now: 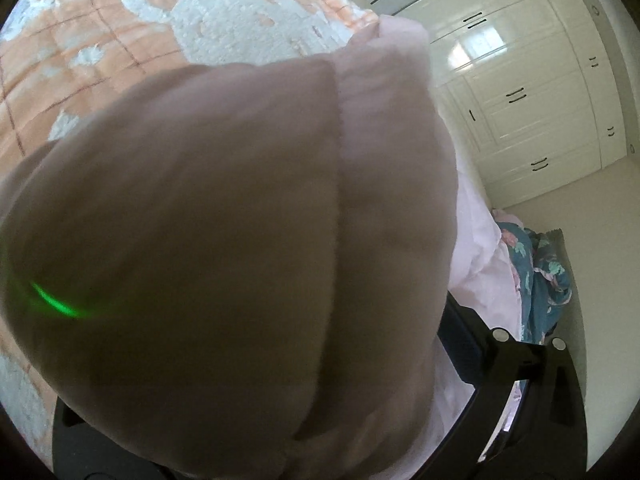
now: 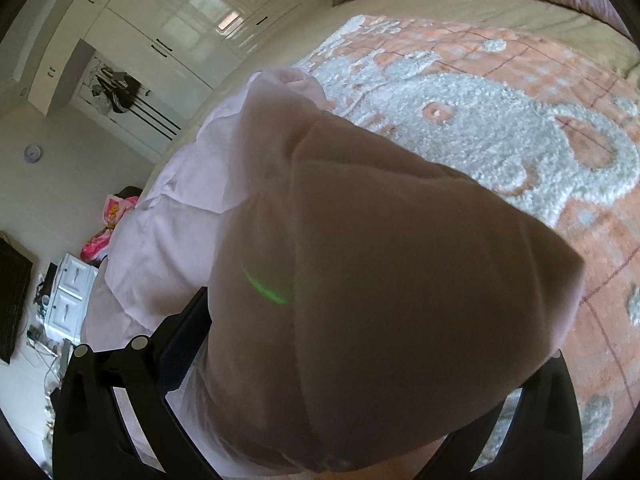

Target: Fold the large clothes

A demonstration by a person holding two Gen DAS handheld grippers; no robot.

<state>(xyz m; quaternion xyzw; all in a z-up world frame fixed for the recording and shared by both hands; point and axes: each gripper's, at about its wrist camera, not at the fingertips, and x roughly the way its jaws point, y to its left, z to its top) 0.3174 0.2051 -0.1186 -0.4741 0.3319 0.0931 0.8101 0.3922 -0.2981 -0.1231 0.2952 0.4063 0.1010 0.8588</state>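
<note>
A pale pink garment (image 1: 240,240) is draped over my left gripper and fills most of the left wrist view, hiding its fingertips; only the black frame (image 1: 532,380) shows at lower right. The same garment (image 2: 380,280) covers my right gripper in the right wrist view, where the black finger arms (image 2: 120,380) show at lower left and right. Both grippers appear shut on the cloth, held above the bed. More of the garment (image 2: 160,240) hangs bunched to the left.
A peach quilt with white fluffy patterns (image 1: 140,40) (image 2: 500,140) covers the bed. White wardrobes (image 1: 520,100) (image 2: 180,32) stand beyond. A teal floral cloth (image 1: 540,272) lies by the bed edge. A white drawer unit (image 2: 68,296) and a dark screen (image 2: 12,300) stand at left.
</note>
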